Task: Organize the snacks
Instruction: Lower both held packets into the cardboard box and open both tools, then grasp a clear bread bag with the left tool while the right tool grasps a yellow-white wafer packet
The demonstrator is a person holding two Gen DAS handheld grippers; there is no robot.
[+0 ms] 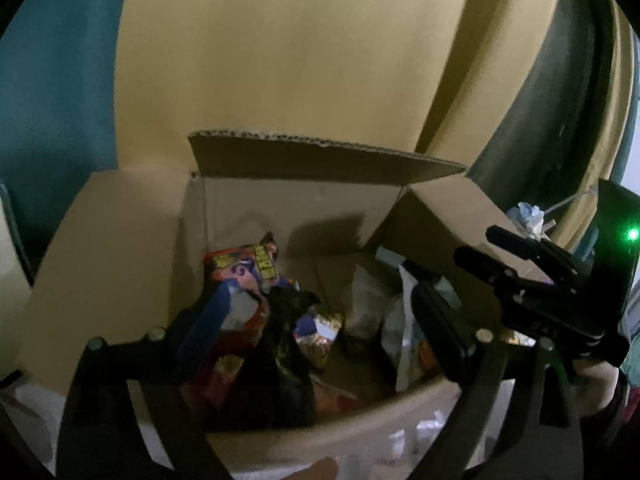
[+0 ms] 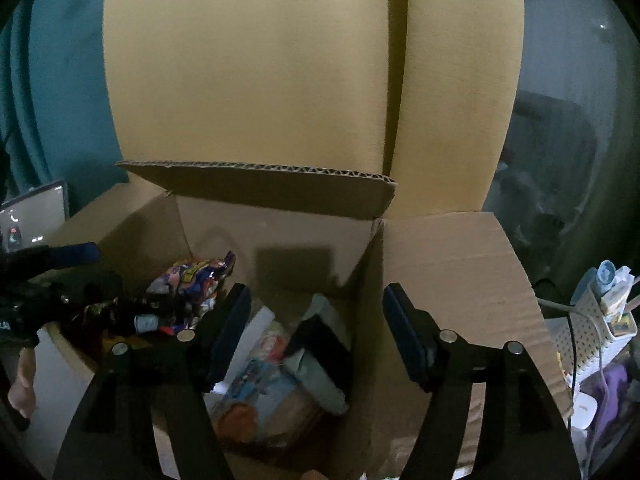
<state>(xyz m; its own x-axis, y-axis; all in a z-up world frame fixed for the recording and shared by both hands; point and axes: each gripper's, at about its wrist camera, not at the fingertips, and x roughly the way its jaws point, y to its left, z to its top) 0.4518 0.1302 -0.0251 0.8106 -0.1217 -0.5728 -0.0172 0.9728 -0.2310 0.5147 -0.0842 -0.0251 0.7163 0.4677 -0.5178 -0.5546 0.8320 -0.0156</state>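
Box (image 2: 448, 264) below: tools wide (empty).

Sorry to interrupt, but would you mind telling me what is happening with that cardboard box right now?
A person is sorting snacks into an open cardboard box, holding a gripper in each hand. Both hover over the box with jaws open and nothing between them: the left gripper above a pile of colourful snack packets, the right gripper above a pale packet with blue and orange print. Several packets already lie inside.

Mustard cushions (image 2: 248, 80) — teal curtain (image 2: 60, 80)
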